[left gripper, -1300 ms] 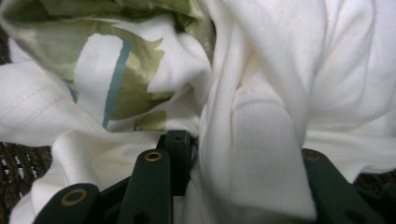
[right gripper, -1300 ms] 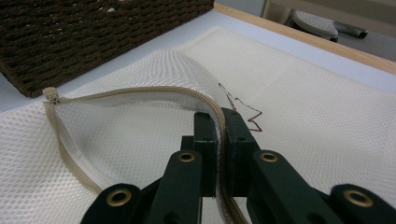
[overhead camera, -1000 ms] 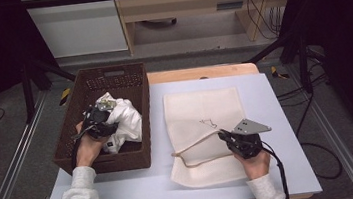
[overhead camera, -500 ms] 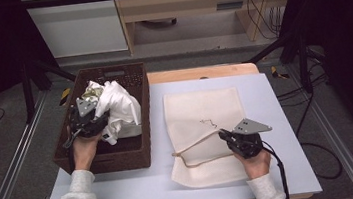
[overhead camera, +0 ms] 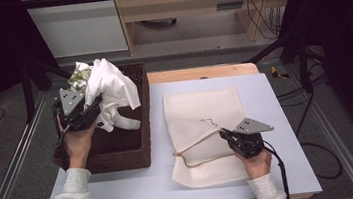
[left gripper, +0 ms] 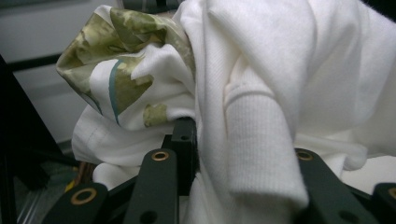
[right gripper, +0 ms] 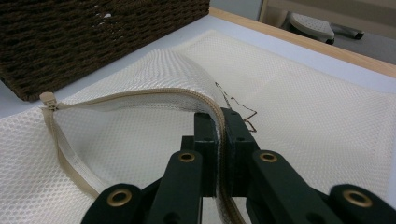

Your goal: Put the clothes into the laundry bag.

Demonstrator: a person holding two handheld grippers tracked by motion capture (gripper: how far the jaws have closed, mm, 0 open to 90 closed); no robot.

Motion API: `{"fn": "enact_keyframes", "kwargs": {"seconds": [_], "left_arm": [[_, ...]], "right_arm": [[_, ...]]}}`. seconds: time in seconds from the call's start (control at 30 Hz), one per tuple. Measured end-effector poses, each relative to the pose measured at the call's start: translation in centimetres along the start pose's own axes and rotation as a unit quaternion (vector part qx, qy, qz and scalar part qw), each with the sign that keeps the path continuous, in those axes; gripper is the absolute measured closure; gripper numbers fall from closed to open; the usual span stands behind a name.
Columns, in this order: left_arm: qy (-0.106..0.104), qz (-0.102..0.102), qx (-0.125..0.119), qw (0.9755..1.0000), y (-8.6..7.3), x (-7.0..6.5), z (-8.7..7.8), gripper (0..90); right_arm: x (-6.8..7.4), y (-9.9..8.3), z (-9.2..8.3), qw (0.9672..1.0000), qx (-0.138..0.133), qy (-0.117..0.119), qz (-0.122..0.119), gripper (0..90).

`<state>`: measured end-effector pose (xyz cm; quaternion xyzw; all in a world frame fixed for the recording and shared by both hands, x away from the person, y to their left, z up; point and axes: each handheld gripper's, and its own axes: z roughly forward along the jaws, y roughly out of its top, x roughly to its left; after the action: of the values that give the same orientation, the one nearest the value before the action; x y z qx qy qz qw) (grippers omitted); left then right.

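Observation:
A bundle of white clothes (overhead camera: 110, 89) with a green-patterned piece (left gripper: 126, 46) hangs above the dark wicker basket (overhead camera: 120, 156), lifted by my left gripper (overhead camera: 90, 109), which is shut on the white fabric (left gripper: 261, 112). A cream mesh laundry bag (overhead camera: 206, 116) lies flat on the table to the right of the basket. My right gripper (overhead camera: 224, 134) is shut on the bag's zipper edge (right gripper: 140, 95) and holds that edge raised, so the bag's mouth gapes toward the basket. In the right gripper view the jaws pinch the zipper tape, with my right gripper (right gripper: 219, 126) low over the mesh.
The white tabletop (overhead camera: 276, 113) has a wooden strip along its far edge. Metal rails run along both sides of the table. A low wooden shelf and cables (overhead camera: 254, 5) stand on the floor behind. The basket's woven wall (right gripper: 93, 37) rises close to the bag's mouth.
My left gripper has risen out of the basket with the bundle of clothes, which now hangs above the rim. The right gripper and the bag have stayed where they were.

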<state>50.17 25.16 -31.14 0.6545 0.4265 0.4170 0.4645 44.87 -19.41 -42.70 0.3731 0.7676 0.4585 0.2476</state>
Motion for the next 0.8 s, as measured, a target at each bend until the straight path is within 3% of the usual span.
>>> {"fn": "enact_keyframes", "kwargs": {"seconds": [0.23, 0.43, 0.8], "left_arm": [[-0.008, 0.019, -0.063, 0.9978, 3.7, -1.5, -2.8, 66.6], [-0.021, 0.017, -0.102, 0.9944, 6.0, -2.3, -4.8, 66.6], [-0.057, 0.017, -0.145, 0.9877, 9.2, -4.0, -8.8, 66.5]], "right_arm": [[0.0, 0.0, -0.1, 1.0, -0.002, 0.0, 0.002, 86.1], [0.0, 0.1, -0.2, 1.0, -0.004, -0.001, 0.002, 86.1], [-0.1, 0.2, -0.3, 1.0, -0.009, -0.003, 0.002, 86.1]]}}
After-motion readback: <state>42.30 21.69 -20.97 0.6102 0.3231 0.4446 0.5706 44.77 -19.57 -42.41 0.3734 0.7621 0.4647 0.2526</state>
